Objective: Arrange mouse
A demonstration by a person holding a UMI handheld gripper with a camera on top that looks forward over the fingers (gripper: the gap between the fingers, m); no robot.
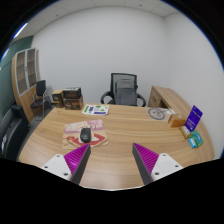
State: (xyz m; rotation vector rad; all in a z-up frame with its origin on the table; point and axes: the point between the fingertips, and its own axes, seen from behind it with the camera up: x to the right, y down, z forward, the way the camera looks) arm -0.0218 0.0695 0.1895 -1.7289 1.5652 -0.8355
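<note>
Nearest, the gripper (112,160) hangs over a wooden table (125,135), its two fingers spread wide with nothing between them. Just ahead and slightly left, a dark mouse (86,133) rests on a pinkish mouse mat (82,131). Beyond are papers (97,109), boxes (69,98) and an office chair (122,90). The approach appears underway; next the fingers likely must straddle the mouse.

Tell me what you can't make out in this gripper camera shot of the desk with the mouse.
All in the gripper view:
- The mouse: too small to show its buttons or which way it faces.
- The mat under it: its print is too small to read.
- The purple box: lettering is too small to read.
- The gripper, open and short of the mouse: its fingers run out of view at the bottom.
- The table: near edge hidden behind the fingers.
</note>
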